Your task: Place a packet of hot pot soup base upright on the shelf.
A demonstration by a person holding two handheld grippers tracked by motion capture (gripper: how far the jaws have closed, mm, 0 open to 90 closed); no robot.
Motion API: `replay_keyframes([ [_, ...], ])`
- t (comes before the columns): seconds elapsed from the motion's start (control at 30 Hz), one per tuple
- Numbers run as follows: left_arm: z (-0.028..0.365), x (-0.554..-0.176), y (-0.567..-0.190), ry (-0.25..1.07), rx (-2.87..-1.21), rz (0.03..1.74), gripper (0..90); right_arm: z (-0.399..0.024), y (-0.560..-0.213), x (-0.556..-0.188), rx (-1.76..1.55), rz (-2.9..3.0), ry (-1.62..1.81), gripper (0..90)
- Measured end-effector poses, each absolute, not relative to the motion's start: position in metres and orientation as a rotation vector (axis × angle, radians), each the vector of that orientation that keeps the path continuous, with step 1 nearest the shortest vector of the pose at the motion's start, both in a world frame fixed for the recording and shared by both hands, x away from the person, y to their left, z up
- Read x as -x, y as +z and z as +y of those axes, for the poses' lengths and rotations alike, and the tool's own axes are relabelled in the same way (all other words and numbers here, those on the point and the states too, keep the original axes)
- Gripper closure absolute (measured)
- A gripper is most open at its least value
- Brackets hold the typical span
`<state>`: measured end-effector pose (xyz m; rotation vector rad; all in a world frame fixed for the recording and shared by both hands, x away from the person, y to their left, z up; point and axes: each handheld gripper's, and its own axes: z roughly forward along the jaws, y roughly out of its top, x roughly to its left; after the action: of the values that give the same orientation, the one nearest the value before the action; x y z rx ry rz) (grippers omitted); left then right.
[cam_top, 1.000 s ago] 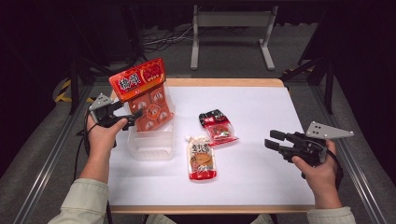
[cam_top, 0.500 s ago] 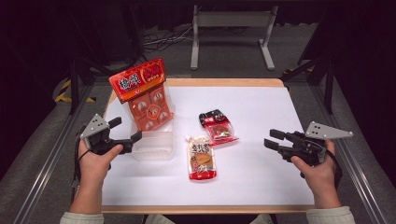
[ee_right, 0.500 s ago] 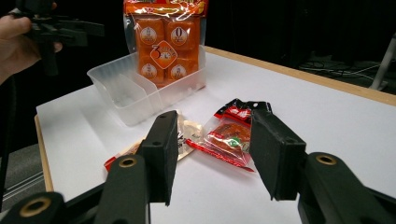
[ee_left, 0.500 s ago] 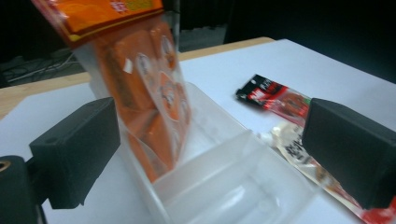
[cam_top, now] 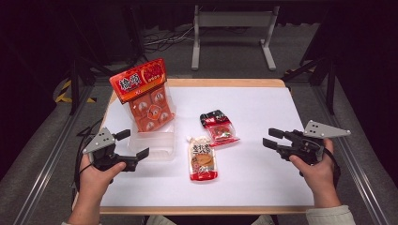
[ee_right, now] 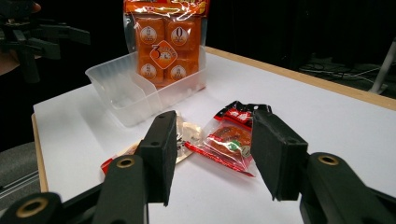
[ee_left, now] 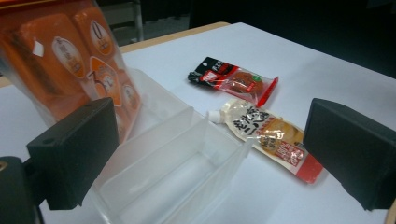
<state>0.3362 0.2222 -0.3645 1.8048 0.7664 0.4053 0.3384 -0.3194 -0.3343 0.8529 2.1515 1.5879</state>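
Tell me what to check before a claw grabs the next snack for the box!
1. Left claw open and empty: ok.
2. Right claw open and empty: ok.
3. Big orange pack standing in the clear box: ok.
4. Free room in the box's near part: ok.
5. Spouted pouch and red packet lying free on the table: ok.
6. Whether both fit beside the big pack: cannot tell.

Orange snack bag [ee_right: 164, 44] — digits "0" and "3" legible; other print unreadable.
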Motion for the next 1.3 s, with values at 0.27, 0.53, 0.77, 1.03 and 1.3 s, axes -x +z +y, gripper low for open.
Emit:
replay_keyframes([
  [0.27, 0.219, -0.332, -0.369, 0.368, -1.84, 0.749, 5.1, -0.304, -0.328, -0.363, -0.843, 2.19, 1.549, 50.8],
  [0.53, 0.223, -0.326, -0.371, 0.353, -1.838, 0.758, 4.9, -0.289, -0.336, -0.399, -0.894, 2.211, 1.53, 48.9],
  [0.77, 0.229, -0.319, -0.371, 0.387, -1.817, 0.777, 6.4, -0.272, -0.344, -0.428, -0.932, 2.245, 1.482, 48.5],
  [1.03, 0.231, -0.316, -0.372, 0.383, -1.812, 0.789, 6.4, -0.261, -0.348, -0.454, -0.952, 2.294, 1.423, 44.7],
  [1.3, 0.233, -0.32, -0.374, 0.389, -1.795, 0.79, 4.2, -0.254, -0.358, -0.475, -0.989, 2.307, 1.387, 39.8],
])
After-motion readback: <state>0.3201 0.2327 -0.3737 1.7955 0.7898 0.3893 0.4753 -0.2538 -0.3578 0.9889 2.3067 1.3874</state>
